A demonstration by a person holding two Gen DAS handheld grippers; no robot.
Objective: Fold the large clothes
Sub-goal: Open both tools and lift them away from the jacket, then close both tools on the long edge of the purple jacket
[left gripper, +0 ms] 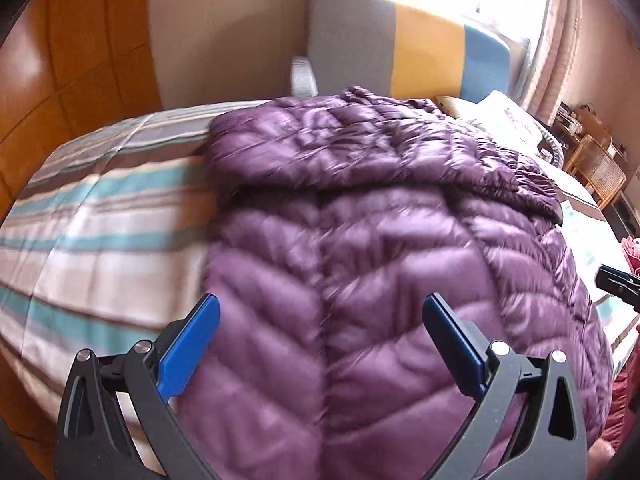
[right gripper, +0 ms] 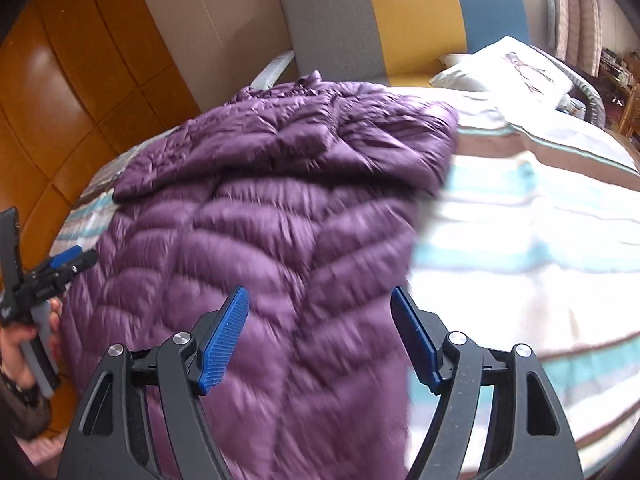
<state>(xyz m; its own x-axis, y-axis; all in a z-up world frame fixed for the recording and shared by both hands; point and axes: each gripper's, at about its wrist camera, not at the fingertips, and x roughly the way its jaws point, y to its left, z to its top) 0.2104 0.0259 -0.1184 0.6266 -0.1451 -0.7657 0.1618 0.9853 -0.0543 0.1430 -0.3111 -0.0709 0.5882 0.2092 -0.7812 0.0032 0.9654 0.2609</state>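
Setting: we take this to be a bedroom in a home. We see a bed [left gripper: 100, 216] filling the middle of both views, covered in striped bedding of white, teal and brown. At top centre stands a padded headboard [right gripper: 400, 20] in grey, yellow and blue panels, with a pillow [right gripper: 516, 68] at upper right. Orange-brown wooden cabinet doors [right gripper: 80, 80] fill the upper left. Curtains [left gripper: 560, 40] hang at a bright window, upper right.
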